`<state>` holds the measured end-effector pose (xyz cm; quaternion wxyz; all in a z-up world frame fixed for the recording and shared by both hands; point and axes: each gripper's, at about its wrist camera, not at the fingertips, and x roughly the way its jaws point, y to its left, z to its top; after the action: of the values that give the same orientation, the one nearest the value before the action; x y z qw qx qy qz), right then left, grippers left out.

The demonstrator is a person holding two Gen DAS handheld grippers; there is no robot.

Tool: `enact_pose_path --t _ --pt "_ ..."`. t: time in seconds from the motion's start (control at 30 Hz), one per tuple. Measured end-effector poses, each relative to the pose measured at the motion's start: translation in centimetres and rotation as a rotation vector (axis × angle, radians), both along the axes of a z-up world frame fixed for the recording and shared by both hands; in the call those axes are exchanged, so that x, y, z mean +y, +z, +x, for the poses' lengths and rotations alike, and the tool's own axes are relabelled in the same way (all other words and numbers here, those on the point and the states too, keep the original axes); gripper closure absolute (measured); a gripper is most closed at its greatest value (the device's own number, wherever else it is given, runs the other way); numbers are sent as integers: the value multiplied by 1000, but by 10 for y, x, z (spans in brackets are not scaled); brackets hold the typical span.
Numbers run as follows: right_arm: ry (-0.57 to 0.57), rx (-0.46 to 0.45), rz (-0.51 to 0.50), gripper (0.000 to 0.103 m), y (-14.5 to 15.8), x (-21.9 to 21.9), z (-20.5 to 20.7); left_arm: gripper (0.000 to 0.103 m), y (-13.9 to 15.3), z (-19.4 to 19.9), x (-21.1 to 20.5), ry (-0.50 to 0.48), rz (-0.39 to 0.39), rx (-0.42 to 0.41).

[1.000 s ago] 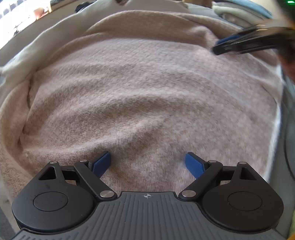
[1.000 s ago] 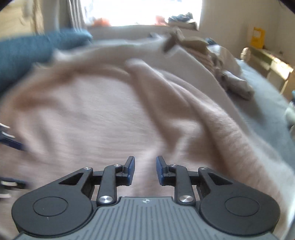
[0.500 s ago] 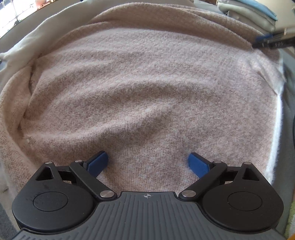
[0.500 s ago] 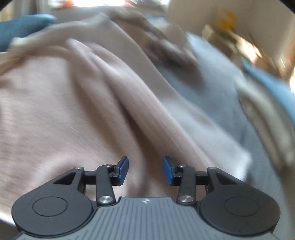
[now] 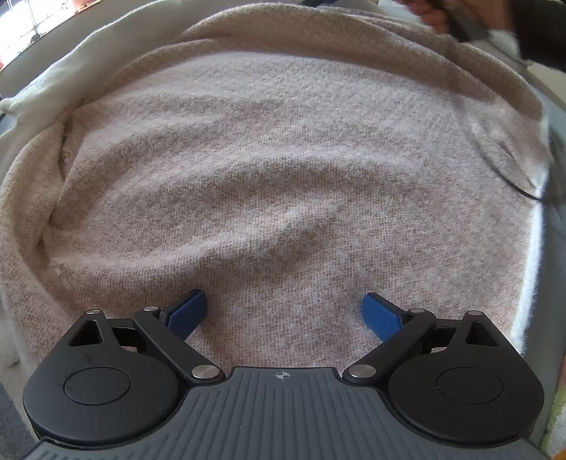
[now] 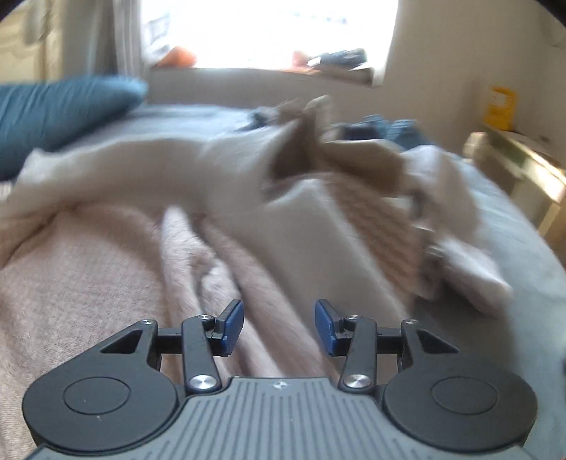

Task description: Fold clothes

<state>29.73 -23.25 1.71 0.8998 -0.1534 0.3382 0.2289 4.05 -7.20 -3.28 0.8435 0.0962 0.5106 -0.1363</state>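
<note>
Pinkish-beige knit fills the near ground of both wrist views: the sweater [image 5: 283, 170] lies spread over the bed, and the left gripper [image 5: 283, 311] hangs over its flat middle with its fingers [image 5: 185, 313] spread wide, nothing between them but the cloth beneath — whether their tips rest on the knit or only hover close I cannot tell. The right gripper [image 6: 279, 325] has its fingers [image 6: 231, 323] partly apart, having just been opening, and they hold nothing; a ridge of bunched knit, probably a folded-in sleeve [image 6: 247, 269], runs away from just ahead of the gap. The step in hand looks like a release between folds: one side has been laid over and both tools are free. The next move, I judge, calls for finding a fresh edge — hem or far side — and closing on it while the other tool steadies the body of the garment. Farther off, the right view, blurred, shows a white cloth [image 6: 141, 166] and a crumpled heap of other clothes [image 6: 406, 184] on the grey bed [image 6: 523, 240], a blue pillow [image 6: 60, 109] beyond, then a bright window [image 6: 269, 32].
</note>
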Motion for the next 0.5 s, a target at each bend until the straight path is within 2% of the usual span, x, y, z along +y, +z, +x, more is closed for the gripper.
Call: enact_pose_path --t 0.07,0.13,0.23,0.27,0.3,0.33,0.4,0.5 --pt "57 1 -72 46 -11 18 1 6 -1 1 0 -2 -1 4" --pt "76 -10 -131 33 -23 31 4 5 -1 2 0 -6 -2 5" --pt "73 26 -103 31 -31 31 12 4 -3 4 0 -11 -3 5" --pt "76 37 -86 36 -31 29 13 4 -3 4 0 -13 -3 5" --pt "77 44 -75 57 -30 28 13 3 -4 5 0 -15 -4 5" --pt "74 29 -89 94 -30 30 10 3 -4 6 0 -16 -5 5" --pt "62 -49 -173 97 -28 38 -1 2 -5 6 -1 -18 -6 6" --pt "17 -204 -224 98 -19 39 -13 2 -5 7 0 -19 -7 6"
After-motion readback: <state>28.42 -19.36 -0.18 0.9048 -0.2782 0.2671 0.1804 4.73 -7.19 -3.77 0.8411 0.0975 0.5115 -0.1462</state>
